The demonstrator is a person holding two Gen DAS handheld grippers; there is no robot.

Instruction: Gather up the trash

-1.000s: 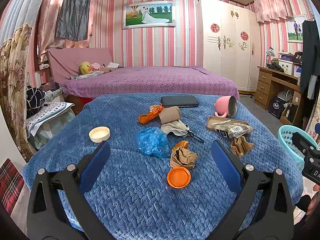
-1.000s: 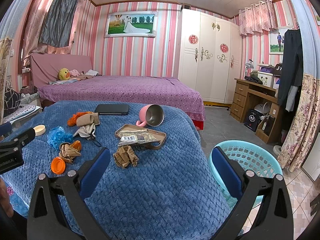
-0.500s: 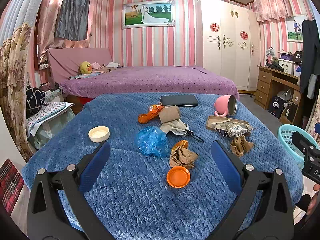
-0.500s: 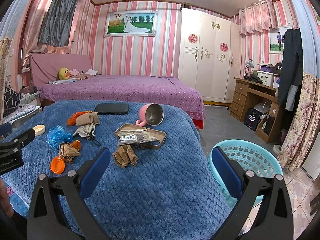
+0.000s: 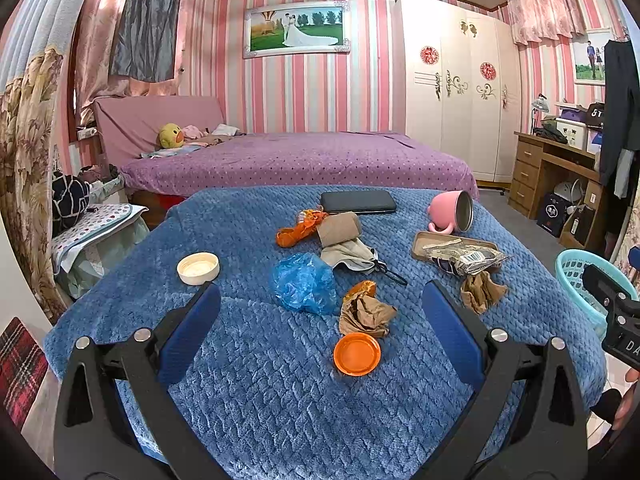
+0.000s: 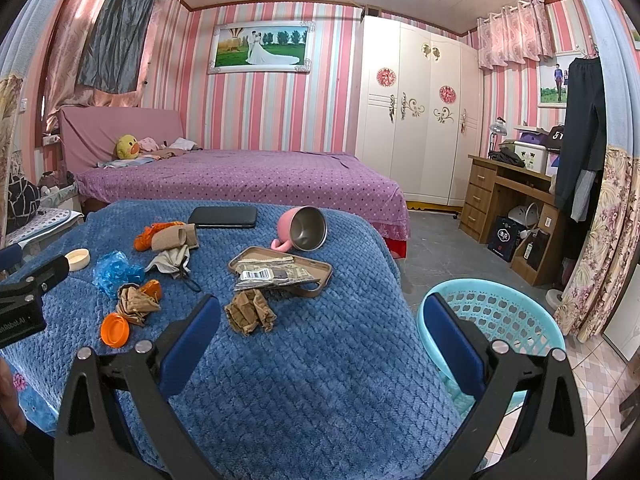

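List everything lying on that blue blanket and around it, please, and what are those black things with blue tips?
blue blanket: 1, covers the table
orange lid: 1, orange, nearest the left fingers
white lid: 1, cream, left side
plastic bag: 1, blue, middle
crumpled paper: 2 wads, brown; second in front of the tray
tray: 1, brown, holds a wrapper
mug: 1, pink, tipped on its side
phone case: 1, black, far edge
basket: 1, turquoise, on the floor at right
left gripper: 1, black with blue fingers, open, empty
right gripper: 1, same, open, empty
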